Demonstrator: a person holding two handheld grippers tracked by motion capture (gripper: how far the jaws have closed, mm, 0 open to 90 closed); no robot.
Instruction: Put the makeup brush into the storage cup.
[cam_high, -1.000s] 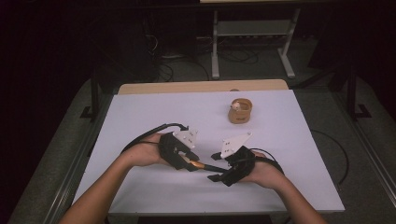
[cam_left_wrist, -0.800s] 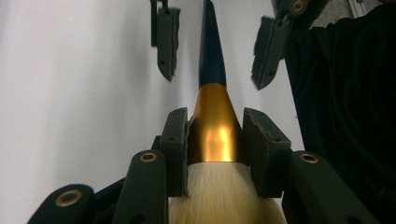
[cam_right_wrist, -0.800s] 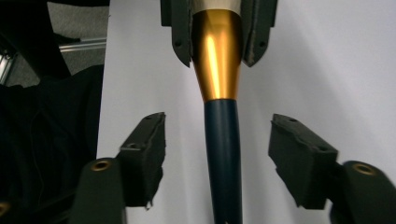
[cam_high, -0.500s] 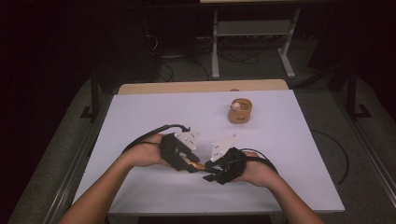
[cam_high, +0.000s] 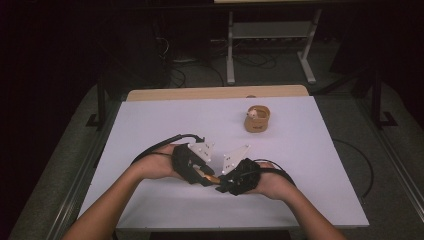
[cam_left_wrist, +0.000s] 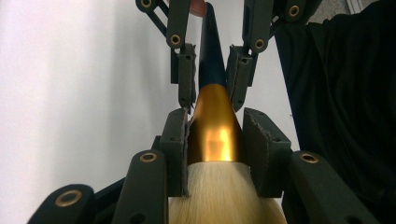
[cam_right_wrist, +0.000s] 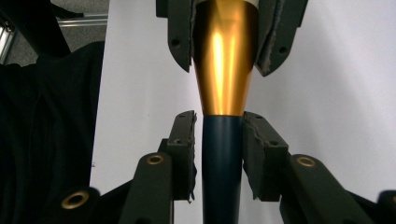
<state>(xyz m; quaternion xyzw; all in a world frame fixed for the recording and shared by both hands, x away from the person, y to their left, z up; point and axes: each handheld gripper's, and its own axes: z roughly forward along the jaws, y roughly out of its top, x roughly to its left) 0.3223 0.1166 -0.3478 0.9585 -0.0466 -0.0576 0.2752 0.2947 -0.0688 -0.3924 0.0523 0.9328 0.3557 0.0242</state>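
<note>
A brush with a gold ferrule, dark blue handle and pale bristles is held level above the white table's near middle, where its orange glint shows between the two hands. My left gripper is shut on the ferrule just ahead of the bristles, also seen as left gripper. My right gripper faces it tip to tip, its jaws either side of the blue handle with a thin gap on one side, and appears again as right gripper.
A small tan cup with something white inside stands at the far right of the white table. A wooden strip runs along the far edge. A metal stand is on the floor behind. Dark clothing hangs close to the grippers.
My right gripper has moved left to meet the left one, and its jaws now straddle the brush handle. The left gripper has stayed put, holding the brush.
</note>
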